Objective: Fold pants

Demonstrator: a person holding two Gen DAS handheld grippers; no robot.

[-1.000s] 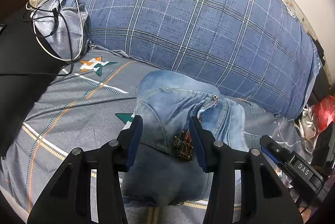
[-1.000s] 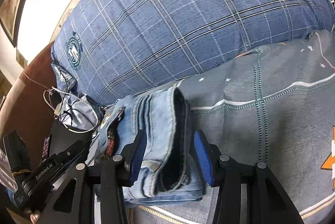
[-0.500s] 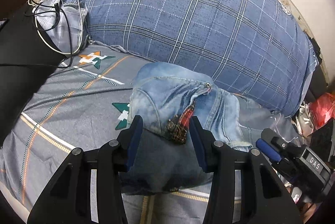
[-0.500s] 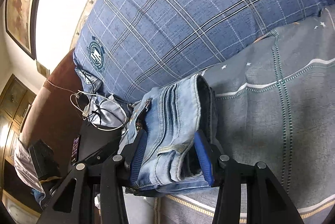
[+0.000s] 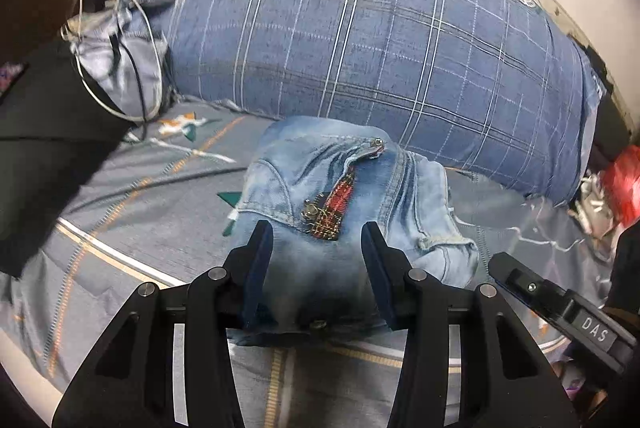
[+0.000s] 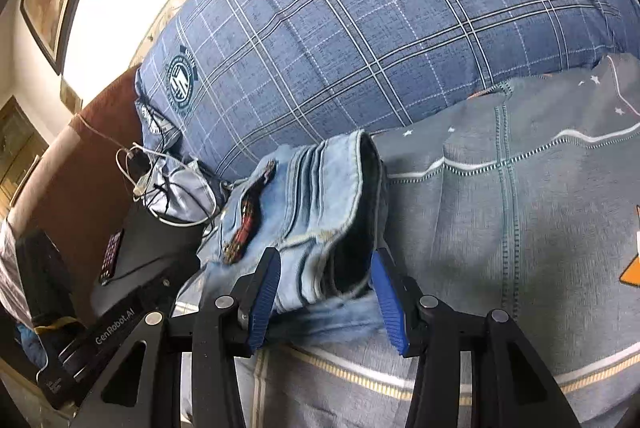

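Light blue jeans [image 5: 344, 188] lie folded in a compact stack on the grey bedsheet [image 5: 132, 220], against a big blue plaid pillow [image 5: 380, 40]. A red plaid patch [image 5: 334, 206] shows on top. My left gripper [image 5: 318, 248] is open, its jaws on either side of the stack's near edge. In the right wrist view the jeans [image 6: 320, 212] show their folded end; my right gripper [image 6: 326, 280] is open with its blue pads [image 6: 266, 288] on either side of that end. The other gripper's body shows at each view's lower edge.
White and black cables [image 5: 116, 60] lie on a small grey bundle at the left, beside a black surface [image 5: 44, 148]. A phone [image 6: 112, 256] lies on a dark surface at the left of the right wrist view. Red clutter [image 5: 620, 184] sits at the bed's right.
Both grippers have drawn back and lifted slightly from the folded jeans, so the stack sits farther ahead and the whole fold shows. Both stay open.
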